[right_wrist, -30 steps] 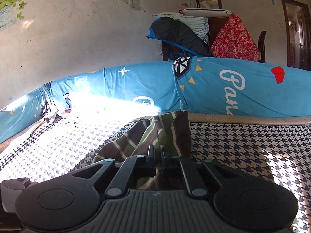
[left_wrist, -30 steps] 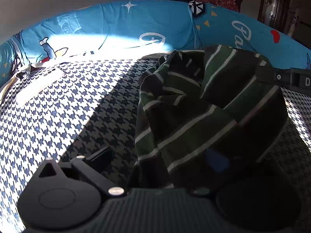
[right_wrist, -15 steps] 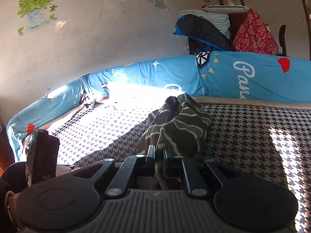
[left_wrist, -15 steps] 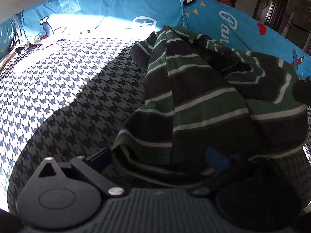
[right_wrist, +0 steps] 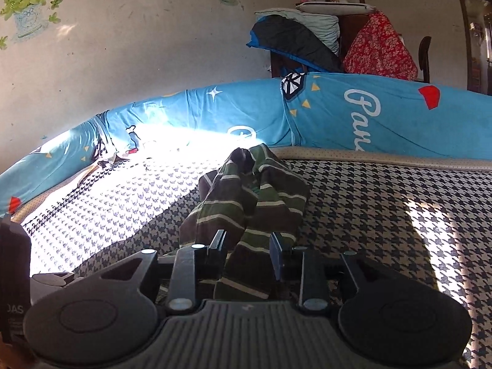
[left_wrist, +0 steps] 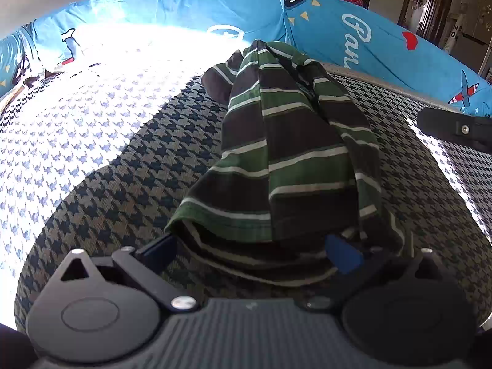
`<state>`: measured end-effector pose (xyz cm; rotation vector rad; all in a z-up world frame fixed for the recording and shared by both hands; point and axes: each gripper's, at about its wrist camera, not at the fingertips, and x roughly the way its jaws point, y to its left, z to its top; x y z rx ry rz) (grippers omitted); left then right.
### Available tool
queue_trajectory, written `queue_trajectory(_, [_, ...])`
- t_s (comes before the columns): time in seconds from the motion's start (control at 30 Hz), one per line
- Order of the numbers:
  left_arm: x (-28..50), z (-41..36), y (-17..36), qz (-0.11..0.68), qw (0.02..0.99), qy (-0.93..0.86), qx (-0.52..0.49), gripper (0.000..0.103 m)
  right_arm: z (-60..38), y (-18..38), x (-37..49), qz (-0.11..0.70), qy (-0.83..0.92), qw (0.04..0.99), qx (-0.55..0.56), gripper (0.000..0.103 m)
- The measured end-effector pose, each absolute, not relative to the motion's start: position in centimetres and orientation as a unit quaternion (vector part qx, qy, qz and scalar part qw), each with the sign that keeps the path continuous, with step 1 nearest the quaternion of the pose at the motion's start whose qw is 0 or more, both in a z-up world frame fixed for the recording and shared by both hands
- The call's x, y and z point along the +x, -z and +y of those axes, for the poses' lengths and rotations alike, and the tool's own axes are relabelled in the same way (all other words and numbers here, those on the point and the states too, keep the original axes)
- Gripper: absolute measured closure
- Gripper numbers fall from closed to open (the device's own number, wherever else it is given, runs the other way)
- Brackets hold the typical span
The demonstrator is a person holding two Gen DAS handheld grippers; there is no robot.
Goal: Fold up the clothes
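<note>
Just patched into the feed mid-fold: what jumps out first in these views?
A bunched green striped garment lies mid-bed on the houndstooth cover, its near end between the open left gripper fingers. The right gripper has opened around its other end. A bright blue printed bolster rims the far edge.

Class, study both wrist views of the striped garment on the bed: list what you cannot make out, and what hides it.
- Left wrist view: the left gripper fingertips are covered by the striped garment.
- Left wrist view: the right gripper is cut off by the picture's edge.
- Right wrist view: the garment's shape is unclear; it is bunched.
- Both views: sun glare whitens the houndstooth cover.
</note>
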<state>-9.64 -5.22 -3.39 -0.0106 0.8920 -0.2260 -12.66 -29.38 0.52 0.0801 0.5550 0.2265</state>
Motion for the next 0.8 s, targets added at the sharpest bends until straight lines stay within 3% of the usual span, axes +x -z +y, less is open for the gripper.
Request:
queue_trajectory(0.3, [-6.5,-5.7,1.7,0.433,0.894,0.113,-0.002,0.000,-28.3,0.3,-8.9,0.289,-0.091,0.952,0.052,0.058])
queue_trajectory(0.8, [1.0,-7.7,1.4,0.443,0.890,0.106,0.016,0.000,-27.7,1.7,-1.2,0.302,-0.061,0.951,0.034,0.056])
